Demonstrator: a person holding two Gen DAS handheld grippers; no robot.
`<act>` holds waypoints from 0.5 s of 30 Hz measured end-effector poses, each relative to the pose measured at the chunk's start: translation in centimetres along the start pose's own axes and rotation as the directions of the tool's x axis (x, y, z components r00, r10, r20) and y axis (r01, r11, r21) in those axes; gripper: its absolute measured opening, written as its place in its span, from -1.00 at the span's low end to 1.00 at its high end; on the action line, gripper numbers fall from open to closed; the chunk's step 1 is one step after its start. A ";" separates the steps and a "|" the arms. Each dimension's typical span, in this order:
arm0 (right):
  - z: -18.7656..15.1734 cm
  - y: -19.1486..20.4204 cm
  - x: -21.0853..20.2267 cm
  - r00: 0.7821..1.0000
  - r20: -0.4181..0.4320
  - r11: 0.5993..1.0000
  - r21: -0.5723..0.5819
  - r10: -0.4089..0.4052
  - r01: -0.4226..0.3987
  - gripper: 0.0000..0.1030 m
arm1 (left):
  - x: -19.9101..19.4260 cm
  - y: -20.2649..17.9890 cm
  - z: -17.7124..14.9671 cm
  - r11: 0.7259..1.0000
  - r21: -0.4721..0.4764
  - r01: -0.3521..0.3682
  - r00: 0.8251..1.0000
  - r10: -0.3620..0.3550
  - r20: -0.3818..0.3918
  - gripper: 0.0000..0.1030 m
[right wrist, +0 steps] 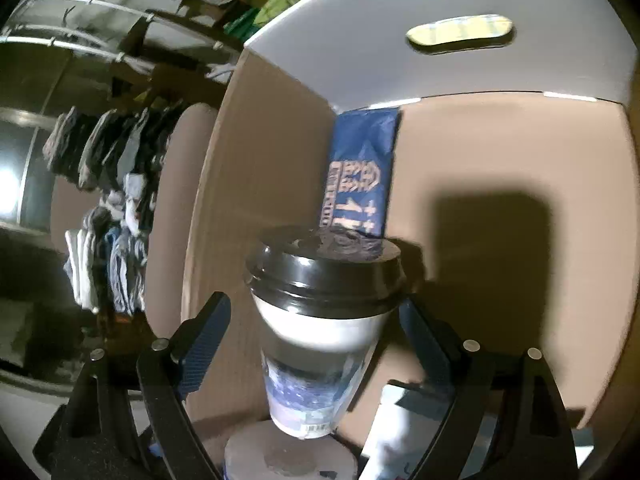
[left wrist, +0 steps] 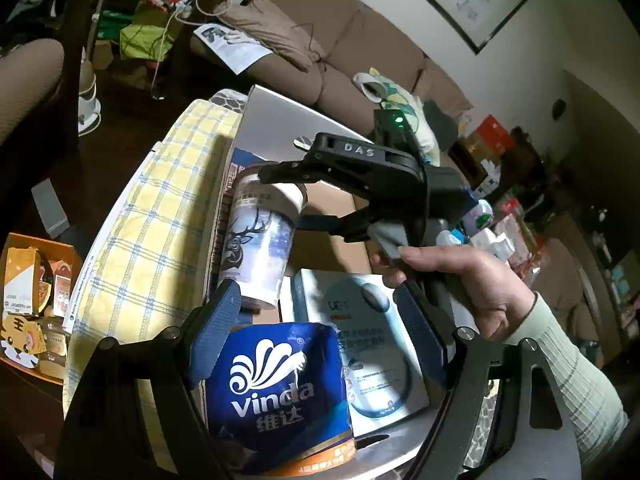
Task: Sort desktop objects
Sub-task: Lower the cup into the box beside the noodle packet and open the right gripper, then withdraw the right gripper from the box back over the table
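Observation:
A paper cup (left wrist: 258,240) with a deer print and a black lid (right wrist: 324,272) stands inside a cardboard box (right wrist: 260,184). My right gripper (left wrist: 298,204) is around its upper part with the jaws spread; in the right wrist view the fingers (right wrist: 208,332) stand apart from the cup's sides. A blue Vinda tissue roll (left wrist: 276,396) sits in the box in front of the cup, between the open fingers of my left gripper (left wrist: 320,320). A white product box (left wrist: 368,344) lies beside it.
A blue flat pack (right wrist: 360,172) leans in the box's far corner. A yellow checked cloth (left wrist: 160,240) lies left of the box. An orange carton (left wrist: 36,300) of small items sits far left. A brown sofa (left wrist: 340,52) is behind.

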State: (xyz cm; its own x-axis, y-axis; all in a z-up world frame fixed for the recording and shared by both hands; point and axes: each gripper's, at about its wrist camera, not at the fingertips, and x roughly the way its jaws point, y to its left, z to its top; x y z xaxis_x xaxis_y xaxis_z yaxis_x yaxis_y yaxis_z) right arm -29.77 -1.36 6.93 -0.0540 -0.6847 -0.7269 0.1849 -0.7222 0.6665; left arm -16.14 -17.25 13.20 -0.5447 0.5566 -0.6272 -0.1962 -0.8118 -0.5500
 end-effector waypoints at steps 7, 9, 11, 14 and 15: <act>1.3 1.0 -2.3 0.985 0.160 0.997 -0.035 -0.068 0.075 0.77 | -0.2 -0.4 -0.1 1.000 -0.007 0.016 1.000 -0.016 0.011 0.53; 1.7 1.5 -2.3 0.983 0.182 0.998 -0.063 -0.019 0.031 0.78 | -0.2 -0.4 0.0 1.000 -0.007 0.019 1.000 -0.019 0.013 0.53; 1.9 2.1 -1.2 0.990 0.139 0.996 -0.093 0.030 -0.017 0.78 | -0.2 -0.3 0.0 1.000 -0.009 0.019 1.000 -0.019 0.013 0.53; 1.5 3.3 0.6 0.998 0.050 0.988 -0.151 0.034 -0.027 0.72 | -0.1 -0.1 0.2 1.000 -0.014 0.019 1.000 -0.019 0.009 0.53; 1.3 3.6 1.2 0.998 0.005 0.985 -0.159 0.061 -0.059 0.72 | -0.2 -0.1 0.1 1.000 -0.014 0.020 1.000 -0.020 0.009 0.53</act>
State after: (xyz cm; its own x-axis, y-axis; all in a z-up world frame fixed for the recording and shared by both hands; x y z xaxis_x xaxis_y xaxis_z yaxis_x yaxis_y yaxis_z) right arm -30.43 -4.91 8.61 -0.0472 -0.7278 -0.6842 0.3417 -0.6554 0.6736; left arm -16.15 -17.26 13.43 -0.5481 0.5709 -0.6113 -0.1953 -0.7980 -0.5702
